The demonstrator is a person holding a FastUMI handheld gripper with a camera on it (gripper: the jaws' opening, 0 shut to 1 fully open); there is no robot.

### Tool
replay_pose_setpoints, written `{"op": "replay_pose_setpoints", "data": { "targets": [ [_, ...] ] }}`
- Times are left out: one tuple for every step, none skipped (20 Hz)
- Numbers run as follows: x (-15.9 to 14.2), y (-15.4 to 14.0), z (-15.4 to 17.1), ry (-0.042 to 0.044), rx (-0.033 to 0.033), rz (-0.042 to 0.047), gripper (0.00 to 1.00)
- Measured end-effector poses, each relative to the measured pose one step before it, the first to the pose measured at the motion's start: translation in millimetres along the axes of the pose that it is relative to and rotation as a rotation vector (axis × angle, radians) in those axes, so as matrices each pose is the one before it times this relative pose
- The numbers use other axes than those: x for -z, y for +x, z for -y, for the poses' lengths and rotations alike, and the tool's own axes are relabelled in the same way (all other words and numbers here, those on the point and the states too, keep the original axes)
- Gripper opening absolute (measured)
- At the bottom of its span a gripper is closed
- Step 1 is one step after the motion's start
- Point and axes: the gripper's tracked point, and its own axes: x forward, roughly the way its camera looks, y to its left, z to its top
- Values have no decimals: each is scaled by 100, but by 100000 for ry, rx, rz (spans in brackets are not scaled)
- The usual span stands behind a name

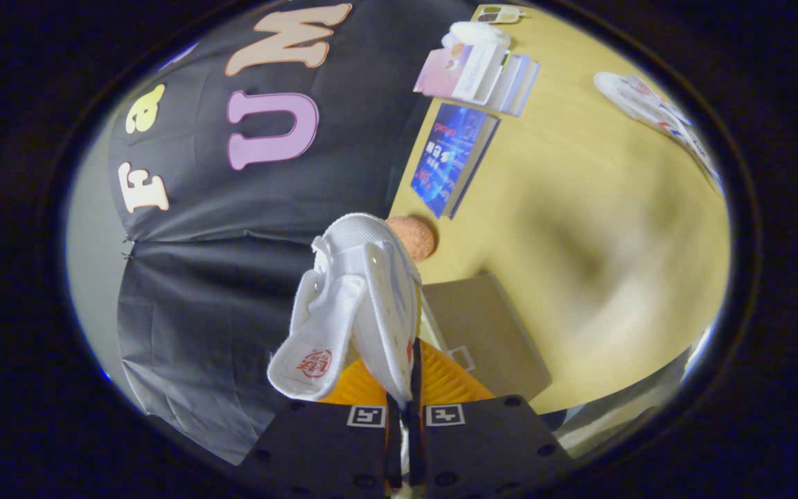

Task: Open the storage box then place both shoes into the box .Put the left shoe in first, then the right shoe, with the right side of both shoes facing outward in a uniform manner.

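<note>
My gripper (404, 409) is shut on a white sneaker (361, 291), pinching the thin edge of its collar between both fingers. The shoe hangs in the air ahead of the fingers, its tongue with a red mark flopped toward me. The view is rolled sideways, so the wooden table (600, 229) stands to the right of the shoe. A brown storage box (492, 333) with a closed lid and a small tab lies on the table just right of the shoe. The second white shoe (655, 114) lies far off across the table.
A blue book (453, 158) lies on the table beyond the box, and a stack of books (485, 73) stands farther away. An orange round object (413, 237) peeks out behind the held shoe. The black cloth wall fills the space left of the shoe.
</note>
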Motion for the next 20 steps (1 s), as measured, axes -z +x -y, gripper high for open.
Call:
{"op": "replay_pose_setpoints", "data": {
  "targets": [
    [598, 1330, -873, -566, 220, -1697, 7],
    [772, 1175, -645, -1237, 1262, -1275, 7],
    [756, 956, -773, -1439, 1519, -1104, 7],
    [749, 1188, -584, -1383, 1120, -680, 6],
    [828, 1057, -599, -1414, 543, -1006, 7],
    [1183, 1324, -272, -664, 639, -444, 7],
    [939, 1216, -273, -1220, 998, -879, 7],
    [741, 1112, 35, -1363, 1801, -364, 7],
    [744, 1215, 332, -1568, 2454, -17, 7],
    [508, 1228, 537, -650, 2726, 796, 7],
    [666, 1394, 521, -57, 2324, 520, 7],
    [424, 1035, 399, 408, 1694, 765, 7],
    [499, 1085, 599, 573, 1610, -90, 7],
    [582, 968, 563, 308, 1927, -1007, 7],
    [430, 694, 782, 102, 2072, -374, 7],
    [406, 623, 589, -920, 1695, -593, 7],
    [-628, 443, 116, -1477, 1027, 3579, 7],
    [-256, 428, 357, -1822, 1681, 1866, 7],
    [-82, 293, 208, -743, 1023, 2117, 6],
    [190, 65, -128, -1422, 17, 1608, 7]
  ]
}}
